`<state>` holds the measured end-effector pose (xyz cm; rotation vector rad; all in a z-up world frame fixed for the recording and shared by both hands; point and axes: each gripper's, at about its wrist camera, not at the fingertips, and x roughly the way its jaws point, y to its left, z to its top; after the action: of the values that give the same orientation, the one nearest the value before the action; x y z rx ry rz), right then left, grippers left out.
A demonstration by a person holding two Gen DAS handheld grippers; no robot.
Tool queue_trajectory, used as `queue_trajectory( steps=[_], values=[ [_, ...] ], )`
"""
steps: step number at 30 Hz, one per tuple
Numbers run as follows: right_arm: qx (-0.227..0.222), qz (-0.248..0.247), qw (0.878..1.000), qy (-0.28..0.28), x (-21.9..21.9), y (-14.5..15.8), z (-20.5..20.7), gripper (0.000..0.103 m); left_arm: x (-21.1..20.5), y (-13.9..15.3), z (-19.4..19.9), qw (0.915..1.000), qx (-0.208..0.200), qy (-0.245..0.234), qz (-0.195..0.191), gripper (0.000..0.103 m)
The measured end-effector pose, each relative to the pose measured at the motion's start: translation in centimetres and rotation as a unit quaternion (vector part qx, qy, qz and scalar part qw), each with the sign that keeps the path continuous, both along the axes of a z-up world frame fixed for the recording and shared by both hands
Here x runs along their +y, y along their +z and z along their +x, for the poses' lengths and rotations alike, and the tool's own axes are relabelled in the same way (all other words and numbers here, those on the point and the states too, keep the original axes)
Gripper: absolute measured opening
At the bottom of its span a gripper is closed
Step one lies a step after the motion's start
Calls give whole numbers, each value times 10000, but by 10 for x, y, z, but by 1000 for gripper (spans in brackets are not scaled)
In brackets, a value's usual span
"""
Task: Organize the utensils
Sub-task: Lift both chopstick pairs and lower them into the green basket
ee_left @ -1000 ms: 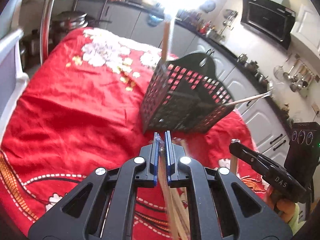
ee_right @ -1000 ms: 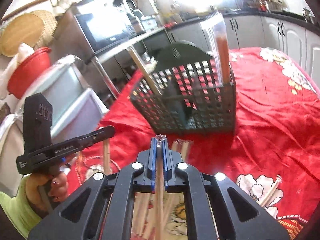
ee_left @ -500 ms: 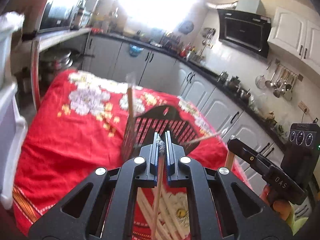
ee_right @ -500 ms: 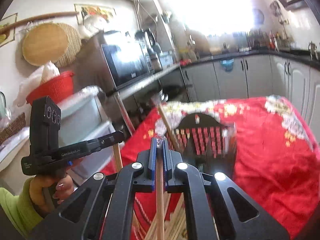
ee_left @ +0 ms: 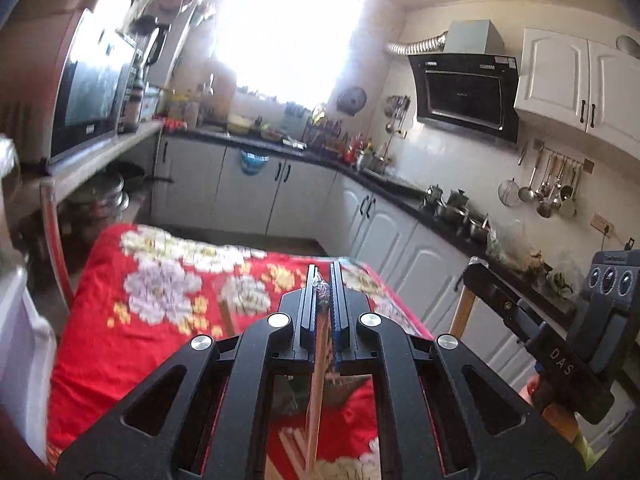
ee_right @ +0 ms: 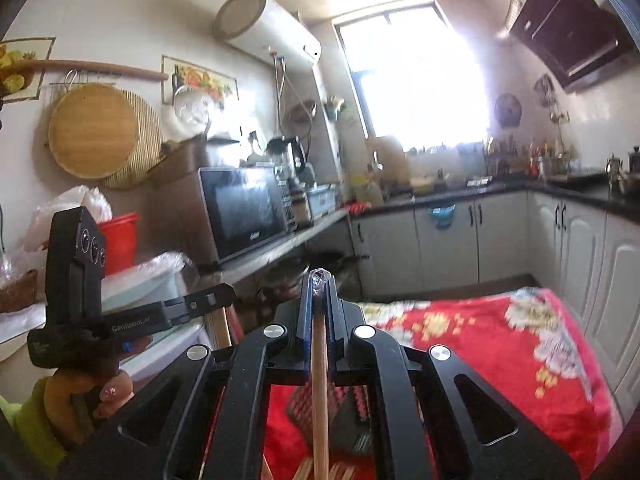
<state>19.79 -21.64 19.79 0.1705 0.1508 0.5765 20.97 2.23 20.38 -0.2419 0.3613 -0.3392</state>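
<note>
Up high, both grippers point out at the kitchen, above the red flowered cloth [ee_left: 120,320] that covers the surface.

The left gripper [ee_left: 325,280] is pinched almost all the way closed on a thin wooden chopstick [ee_left: 318,400]. The stick has clear plastic wrap on its top end, right at the tips of the fingers [ee_left: 310,300]. It hangs down from the gripper toward the cloth. More wooden chopsticks [ee_left: 292,448] lie on the cloth under the gripper.

The right gripper [ee_right: 320,284] is closed tight on another wooden chopstick [ee_right: 320,392]. This one also has crinkly clear wrap on its top, which pokes out between the blue pads [ee_right: 306,312]. The stick hangs straight down. Below it sits the black mesh utensil basket [ee_right: 344,420] on the red cloth, just beside the stick's lower part. A few loose chopsticks [ee_right: 320,474] lie on the cloth near the basket, at the bottom edge of the right wrist view.

Each camera sees the other gripper too. The right one shows up to the right of the left gripper, held in a hand [ee_left: 548,412]. The left one shows up to the left of the right gripper, held in a hand [ee_right: 84,396] with a green sleeve.
</note>
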Motion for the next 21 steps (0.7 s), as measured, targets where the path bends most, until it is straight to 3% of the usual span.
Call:
queue_trajectory(
  steps=[11, 21],
  values=[
    [-638, 239, 9969, -380, -8, 16, 34, 6, -13, 21, 27, 9985, -471, 271, -39, 3],
    [-790, 268, 9944, -649, -13, -2, 65, 6, -21, 9, 56, 9969, -519, 546, -207, 3]
  ],
)
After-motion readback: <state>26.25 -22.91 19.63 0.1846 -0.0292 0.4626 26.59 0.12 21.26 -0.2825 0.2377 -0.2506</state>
